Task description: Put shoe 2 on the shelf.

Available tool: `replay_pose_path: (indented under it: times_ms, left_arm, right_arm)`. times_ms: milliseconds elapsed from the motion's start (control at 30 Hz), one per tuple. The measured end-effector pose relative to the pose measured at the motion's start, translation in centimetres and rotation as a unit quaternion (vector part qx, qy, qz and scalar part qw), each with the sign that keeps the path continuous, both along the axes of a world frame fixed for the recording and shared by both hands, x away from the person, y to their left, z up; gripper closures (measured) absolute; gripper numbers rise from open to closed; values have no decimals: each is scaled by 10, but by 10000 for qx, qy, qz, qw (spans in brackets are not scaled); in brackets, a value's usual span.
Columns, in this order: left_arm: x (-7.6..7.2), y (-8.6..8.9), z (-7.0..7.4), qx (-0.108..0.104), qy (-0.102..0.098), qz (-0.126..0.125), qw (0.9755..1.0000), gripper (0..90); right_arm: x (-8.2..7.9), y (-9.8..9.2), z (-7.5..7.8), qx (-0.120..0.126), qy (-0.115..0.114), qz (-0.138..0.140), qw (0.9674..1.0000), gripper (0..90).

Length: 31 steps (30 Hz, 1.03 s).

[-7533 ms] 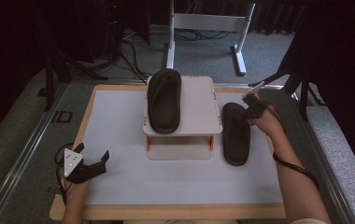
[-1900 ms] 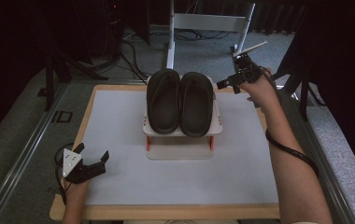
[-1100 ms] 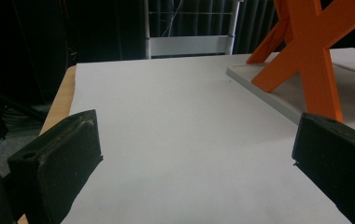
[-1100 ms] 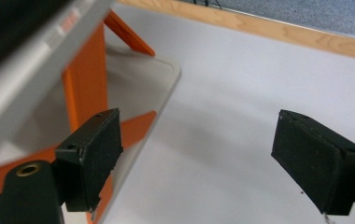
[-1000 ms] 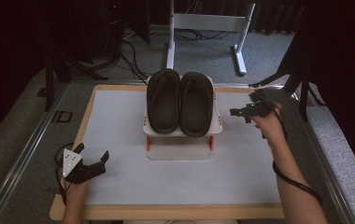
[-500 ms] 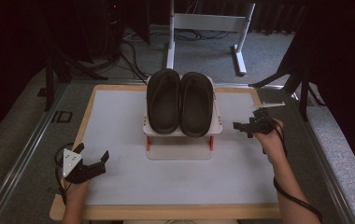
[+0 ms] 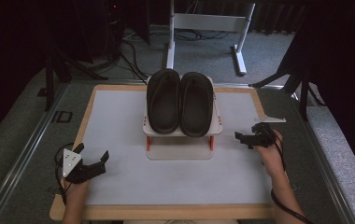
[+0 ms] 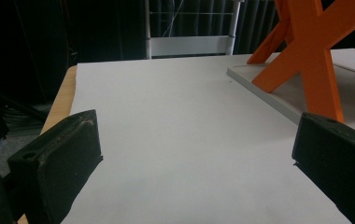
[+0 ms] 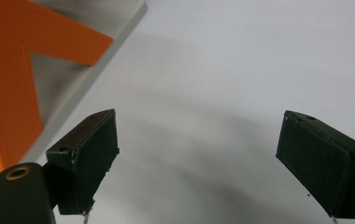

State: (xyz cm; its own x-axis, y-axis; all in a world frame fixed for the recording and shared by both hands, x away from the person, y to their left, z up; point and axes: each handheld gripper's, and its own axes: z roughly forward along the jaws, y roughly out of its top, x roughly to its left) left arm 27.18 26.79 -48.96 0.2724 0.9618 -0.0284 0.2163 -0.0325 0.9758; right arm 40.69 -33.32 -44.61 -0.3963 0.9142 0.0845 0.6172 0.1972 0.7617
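Bare table (image 7: 119, 130) lies around the central rack (image 7: 180, 140) holding two slippers (image 7: 180, 102).

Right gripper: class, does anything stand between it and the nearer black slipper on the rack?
Nothing visible does. The right gripper, fingers open, hovers over bare white table beside the rack; the right slipper lies on top, uncovered.

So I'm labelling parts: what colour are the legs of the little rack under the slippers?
Orange, clearest in the left gripper view: the rack's crossed legs.

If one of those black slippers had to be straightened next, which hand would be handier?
Probably the right gripper: it sits open beside the rack holding the slippers; the left gripper rests farther away.
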Motion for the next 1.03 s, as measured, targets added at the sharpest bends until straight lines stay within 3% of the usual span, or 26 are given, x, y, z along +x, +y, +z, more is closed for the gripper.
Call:
replay_pose_path:
  times_ms: [267,633,800,1033]
  left_arm:
    - [0,0,0,4,-6,4,10000,10]
    - [0,0,0,10,-4,12,10000,10]
    - [0,0,0,-1,1,-7,10000,10]
    - [0,0,0,32,16,-17,10000,10]
  right_arm:
    - [-17,-11,-15,92,-57,-192,9998,120]
    - [-48,-25,-26,-1,-470,-583,9972,121]
    - [-52,-30,-31,-110,-536,-683,9962,121]
    - [-51,-35,-33,59,-478,-743,9961,123]
